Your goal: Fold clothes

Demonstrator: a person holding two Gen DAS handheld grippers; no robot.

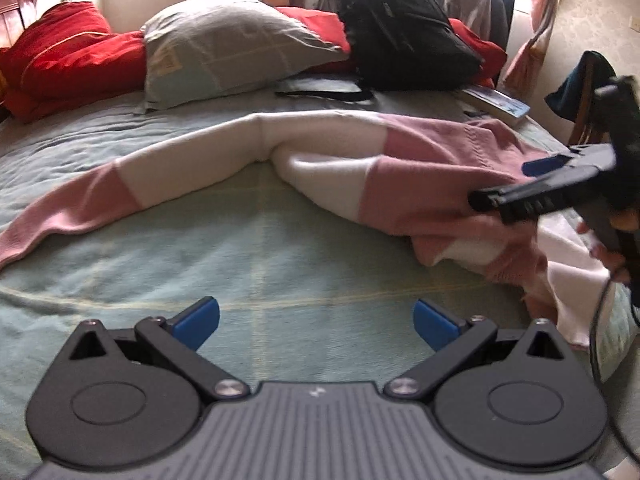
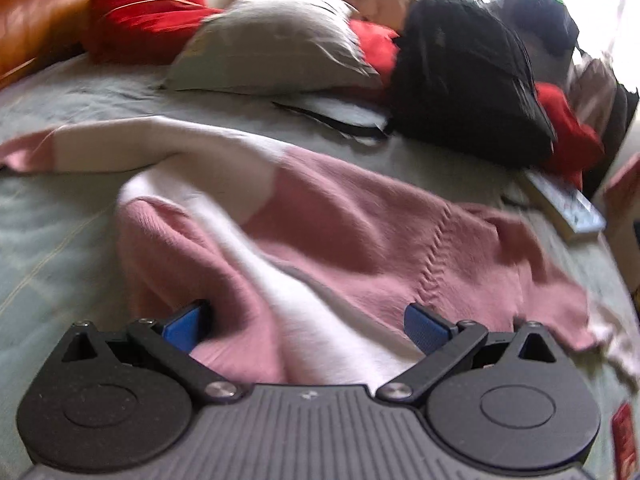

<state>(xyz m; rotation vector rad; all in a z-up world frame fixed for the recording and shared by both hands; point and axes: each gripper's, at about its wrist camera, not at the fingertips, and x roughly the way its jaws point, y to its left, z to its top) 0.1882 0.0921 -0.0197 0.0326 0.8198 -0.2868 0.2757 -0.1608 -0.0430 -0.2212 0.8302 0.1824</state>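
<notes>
A pink and white sweater (image 1: 328, 160) lies spread across a pale green bedspread (image 1: 260, 248), with one long sleeve (image 1: 120, 188) stretched out toward the left side of the bed and the body bunched toward the right edge.

Seen from the left wrist camera, the left gripper (image 1: 316, 322) hovers above bare bedspread, its blue-padded fingers spread wide apart with nothing between them. The sweater lies ahead of it, not touching. The right gripper (image 1: 520, 184) comes in from the right side of that view, low over the sweater's pink part, with a hand (image 1: 608, 248) around its handle.

From the right wrist camera, the right gripper (image 2: 306, 326) has its fingers apart as well — a raised fold of pink and white knit sits between them, pressed against the left blue pad (image 2: 184, 326), while the right pad stands clear of the fabric. This view is blurred.

At the head of the bed lie a grey pillow (image 1: 240, 44), red bedding (image 1: 68, 56) and a black backpack (image 1: 400, 32). A book (image 1: 500, 102) rests near the bed's right edge.
</notes>
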